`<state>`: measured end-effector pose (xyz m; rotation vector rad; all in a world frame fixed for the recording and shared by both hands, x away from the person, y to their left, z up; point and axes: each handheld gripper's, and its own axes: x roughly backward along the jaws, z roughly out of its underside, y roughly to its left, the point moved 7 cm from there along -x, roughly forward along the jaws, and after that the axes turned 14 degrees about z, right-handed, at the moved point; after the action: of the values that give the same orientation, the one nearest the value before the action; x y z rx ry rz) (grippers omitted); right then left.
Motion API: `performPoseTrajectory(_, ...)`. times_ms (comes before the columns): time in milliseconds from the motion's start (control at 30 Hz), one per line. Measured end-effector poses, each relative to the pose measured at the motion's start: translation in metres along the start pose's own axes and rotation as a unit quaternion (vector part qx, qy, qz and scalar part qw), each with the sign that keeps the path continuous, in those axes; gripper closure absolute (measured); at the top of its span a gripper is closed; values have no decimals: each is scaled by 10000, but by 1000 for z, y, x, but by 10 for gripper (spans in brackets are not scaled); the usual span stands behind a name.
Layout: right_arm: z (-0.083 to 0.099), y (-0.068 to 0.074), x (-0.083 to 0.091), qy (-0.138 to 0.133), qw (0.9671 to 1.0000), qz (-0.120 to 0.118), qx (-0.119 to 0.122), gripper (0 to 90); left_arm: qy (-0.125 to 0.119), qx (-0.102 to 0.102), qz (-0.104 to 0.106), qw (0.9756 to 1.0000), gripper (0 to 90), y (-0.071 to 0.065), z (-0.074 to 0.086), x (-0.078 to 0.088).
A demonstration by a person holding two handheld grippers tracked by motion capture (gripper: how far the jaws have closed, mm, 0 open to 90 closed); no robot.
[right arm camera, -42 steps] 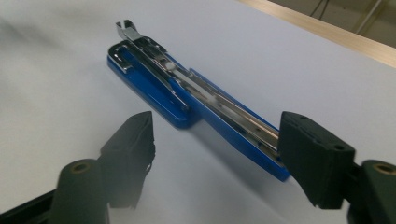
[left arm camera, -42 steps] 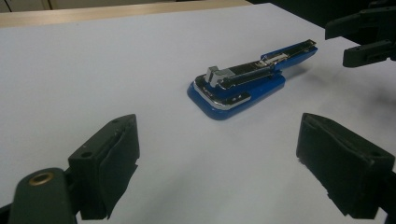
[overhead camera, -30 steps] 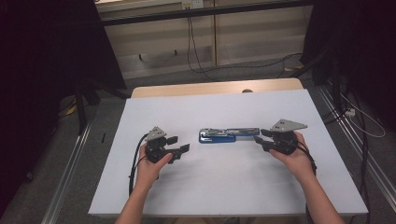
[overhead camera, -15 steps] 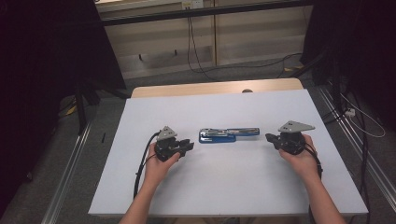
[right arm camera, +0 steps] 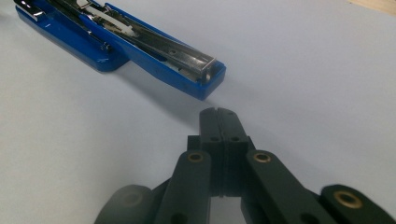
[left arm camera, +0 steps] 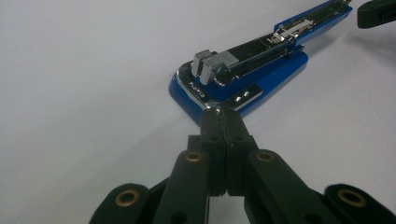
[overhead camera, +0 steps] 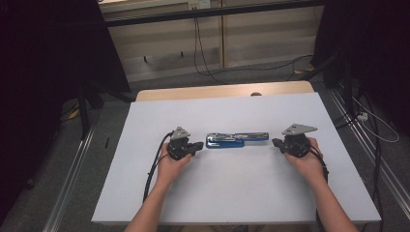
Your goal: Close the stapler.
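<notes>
- The blue stapler (overhead camera: pixel 236 140) is lying swung open and flat mid-surface (overhead camera: pixel 232 203), between both claws.
- It is looking rigid, metal-heavy and slick, hinged in the middle; gripping the blue base sides seems safest.
- The left claw (left arm camera: pixel 226 122) has just been closing, now pressed together, empty, nosing against the stapler's left end after sliding closer.
- The right claw (right arm camera: pixel 219 122) is sitting clamped together, empty, just right of it.
</notes>
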<state>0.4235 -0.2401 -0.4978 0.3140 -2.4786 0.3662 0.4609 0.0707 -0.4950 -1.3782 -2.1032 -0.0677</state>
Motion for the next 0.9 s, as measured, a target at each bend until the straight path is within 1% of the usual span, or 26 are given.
performPoseTrajectory(33,0,0,-1,14,10000,-7,23,900,-9,2,33,10000,900,-1,-1,-2)
performPoseTrajectory(100,0,1,-2,69,10000,0,46,900,55,-46,44,10000,900,-2,-2,-4)
performPoseTrajectory(167,0,2,-3,99,9999,0,73,900,56,-88,60,9999,900,-1,-3,-7)
performPoseTrajectory(200,0,2,-4,120,9999,9,86,900,37,-64,41,10000,900,-1,-3,-8)
performPoseTrajectory(267,-1,3,-5,128,9999,-8,100,900,32,-90,2,10000,900,1,-3,-9)
performPoseTrajectory(333,-3,2,-6,134,9998,1,123,900,34,-92,7,10000,900,1,-2,-11)
performPoseTrajectory(400,-4,2,-6,134,9999,-26,90,900,5,-79,26,10000,900,1,-2,-13)
performPoseTrajectory(500,-5,2,-8,183,9997,-57,154,900,84,-151,13,9998,900,-1,-2,-15)
performPoseTrajectory(600,-5,3,-10,204,9996,-76,159,900,59,-226,18,9997,900,-3,-5,-17)
performPoseTrajectory(700,-5,4,-12,227,9996,-79,156,900,98,-319,16,9994,900,-5,-6,-21)
performPoseTrajectory(767,-5,3,-12,236,9996,-90,138,900,167,-321,-10,9993,900,-4,-5,-23)
performPoseTrajectory(833,-4,3,-13,271,9995,-106,155,900,131,-276,22,9995,900,-4,-4,-24)
performPoseTrajectory(900,-3,4,-14,306,9993,-134,183,900,132,-329,-30,9994,900,-2,-5,-23)
